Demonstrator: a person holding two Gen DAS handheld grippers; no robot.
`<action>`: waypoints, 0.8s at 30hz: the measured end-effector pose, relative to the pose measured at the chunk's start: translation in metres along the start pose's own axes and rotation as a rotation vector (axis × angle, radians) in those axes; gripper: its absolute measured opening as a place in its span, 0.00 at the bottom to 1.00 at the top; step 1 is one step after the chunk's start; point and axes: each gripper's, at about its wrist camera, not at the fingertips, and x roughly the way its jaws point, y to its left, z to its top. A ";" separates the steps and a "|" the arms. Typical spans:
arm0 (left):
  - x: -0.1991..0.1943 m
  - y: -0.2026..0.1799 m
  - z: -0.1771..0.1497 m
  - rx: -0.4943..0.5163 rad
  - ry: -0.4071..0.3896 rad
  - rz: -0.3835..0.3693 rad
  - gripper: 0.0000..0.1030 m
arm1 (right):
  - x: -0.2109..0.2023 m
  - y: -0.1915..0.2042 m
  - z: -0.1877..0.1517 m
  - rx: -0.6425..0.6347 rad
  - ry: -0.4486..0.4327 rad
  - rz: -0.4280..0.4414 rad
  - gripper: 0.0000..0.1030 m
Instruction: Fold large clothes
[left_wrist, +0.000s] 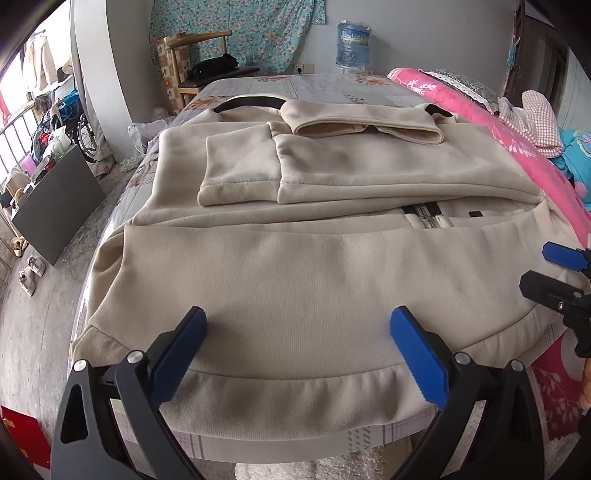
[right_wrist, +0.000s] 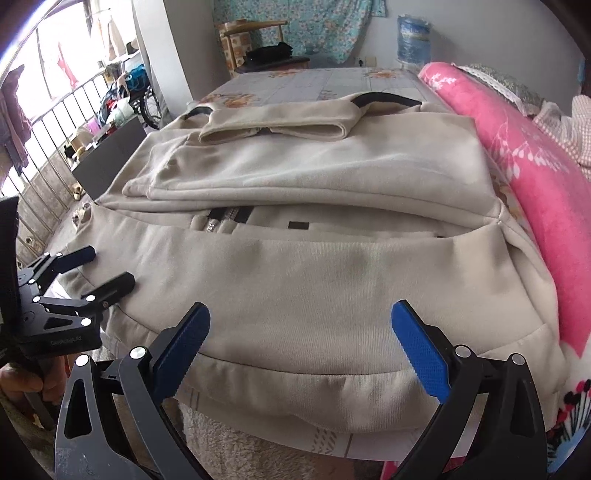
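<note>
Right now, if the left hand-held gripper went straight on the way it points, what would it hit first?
Probably the beige fleece jacket: the open left hand-held gripper aims down at the cloth just above the ribbed hem on the bed. How far off the cloth is remains unclear.

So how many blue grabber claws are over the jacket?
2. The left gripper hovers open over the beige jacket's near hem on the left; the right gripper hovers open over the hem on the right.
</note>
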 end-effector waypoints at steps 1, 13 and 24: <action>0.000 0.000 0.001 0.001 0.003 -0.003 0.95 | -0.001 0.000 0.001 -0.001 -0.005 0.003 0.92; -0.045 0.046 -0.006 -0.081 -0.203 -0.016 0.94 | 0.016 0.003 -0.004 -0.092 0.034 -0.006 0.92; -0.019 0.126 0.004 -0.260 -0.093 -0.126 0.50 | 0.016 0.004 -0.003 -0.114 0.047 0.004 0.92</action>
